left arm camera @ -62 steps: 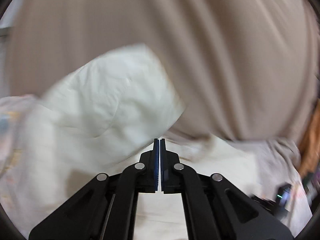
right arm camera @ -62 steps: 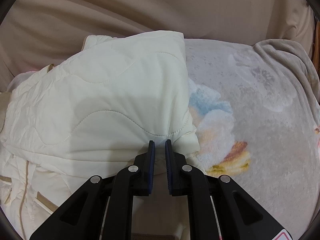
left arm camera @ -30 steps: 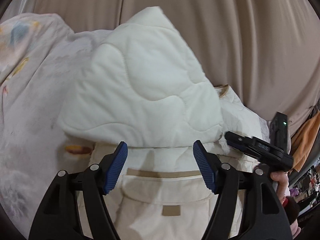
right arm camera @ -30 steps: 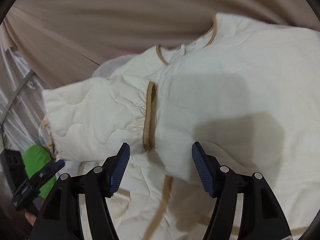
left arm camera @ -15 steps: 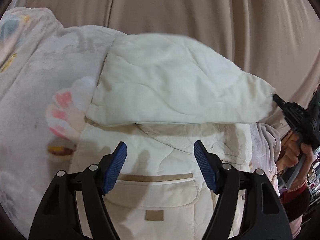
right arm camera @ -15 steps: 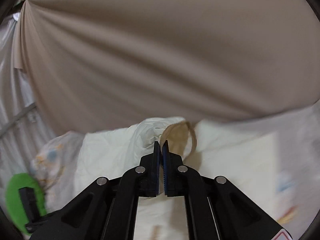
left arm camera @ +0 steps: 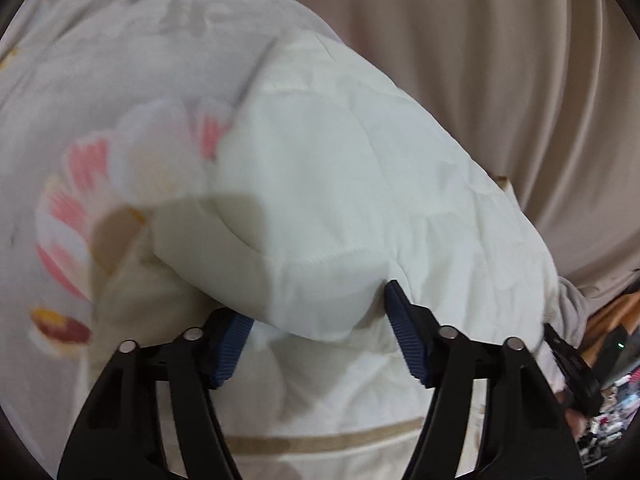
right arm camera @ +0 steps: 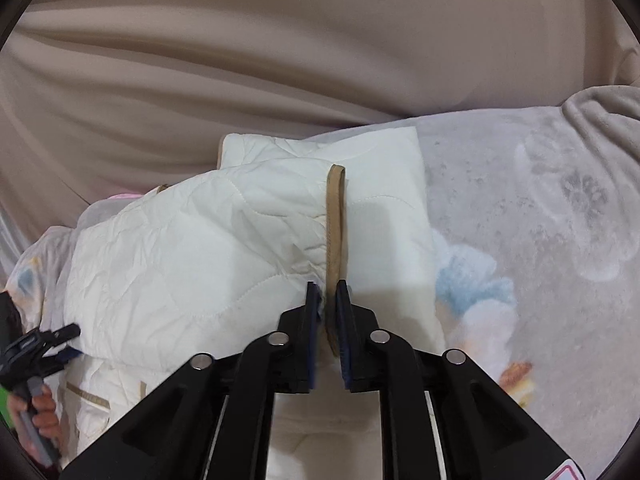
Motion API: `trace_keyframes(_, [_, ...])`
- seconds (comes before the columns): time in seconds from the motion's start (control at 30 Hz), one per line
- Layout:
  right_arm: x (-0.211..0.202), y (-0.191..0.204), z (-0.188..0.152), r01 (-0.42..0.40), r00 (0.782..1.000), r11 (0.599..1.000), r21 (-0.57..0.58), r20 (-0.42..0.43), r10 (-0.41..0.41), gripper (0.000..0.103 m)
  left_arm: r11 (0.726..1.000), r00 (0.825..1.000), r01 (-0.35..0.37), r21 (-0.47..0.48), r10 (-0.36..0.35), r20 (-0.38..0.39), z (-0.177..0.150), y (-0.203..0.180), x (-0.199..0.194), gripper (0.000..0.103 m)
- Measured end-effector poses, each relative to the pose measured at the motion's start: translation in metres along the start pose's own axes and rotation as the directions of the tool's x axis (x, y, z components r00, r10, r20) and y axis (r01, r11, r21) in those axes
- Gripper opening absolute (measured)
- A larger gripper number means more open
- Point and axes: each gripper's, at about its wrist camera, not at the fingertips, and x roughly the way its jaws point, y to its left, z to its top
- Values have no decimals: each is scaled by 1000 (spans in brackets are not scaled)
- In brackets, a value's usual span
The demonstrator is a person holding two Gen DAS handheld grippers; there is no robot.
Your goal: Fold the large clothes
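Between the right tongs [right arm camera: 327,294]: tan cuff band [right arm camera: 335,224], pinched, jaws just eased apart slightly.
Sleeve axis: straight ahead, across the cream jacket [right arm camera: 180,256] on the bed blanket [right arm camera: 540,208].
Left tongs [left arm camera: 316,328]: spread, jaws just narrowing around the folded sleeve [left arm camera: 320,208], unpinched.
Nearer hand: right.

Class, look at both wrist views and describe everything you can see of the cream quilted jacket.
The cream quilted jacket is padded, with wavy stitch lines and tan trim. It lies partly folded on a pale flower-print blanket before a beige curtain. One sleeve is laid across the body; its tan-bound cuff sits between the pads of the right gripper, whose jaws have just been opening. A folded edge bulges between the wide jaws of the left gripper, which have just been closing. A tan band crosses the lower body.
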Motion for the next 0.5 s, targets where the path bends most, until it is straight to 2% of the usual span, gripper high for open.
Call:
trace_keyframes(0.07, [-6, -3, -8, -6, 1000, 1000, -10, 2, 6, 42, 998, 998, -54, 29, 52, 44, 3, 4, -4, 49])
trace_keyframes(0.2, [4, -2, -15, -111, 993, 994, 19, -43, 111, 43, 992, 992, -110, 60, 105, 70, 5, 7, -1, 34])
trace_keyframes(0.23, [6, 0, -17, -128, 990, 992, 18, -54, 129, 34, 990, 990, -122, 67, 117, 81, 5, 6, -2, 30])
trace_keyframes(0.27, [7, 6, -18, -144, 987, 990, 4, -65, 144, 8, 987, 986, -142, 80, 134, 99, 5, 6, -5, 27])
trace_keyframes(0.3, [5, 13, -18, -147, 987, 989, -15, -67, 146, 4, 983, 982, -159, 88, 149, 116, 5, 5, -7, 25])
trace_keyframes(0.33, [-3, 21, -18, -154, 988, 987, -33, -28, 153, 4, 980, 977, -179, 92, 166, 133, 6, 6, -10, 23])
trace_keyframes(0.4, [-25, 29, -17, -211, 976, 976, -55, 43, 213, 3, 973, 969, -212, 96, 196, 151, 8, 11, -12, 23])
trace_keyframes(0.43, [-24, 30, -18, -194, 979, 979, -67, 48, 197, 3, 973, 970, -212, 96, 197, 144, 10, 15, -13, 22])
trace_keyframes(0.47, [-13, 31, -19, -148, 989, 985, -86, 11, 150, 3, 972, 971, -213, 99, 199, 135, 8, 18, -9, 23])
trace_keyframes(0.5, [7, 31, -23, -98, 993, 989, -111, -70, 91, 3, 972, 971, -213, 103, 199, 132, 6, 19, -6, 23])
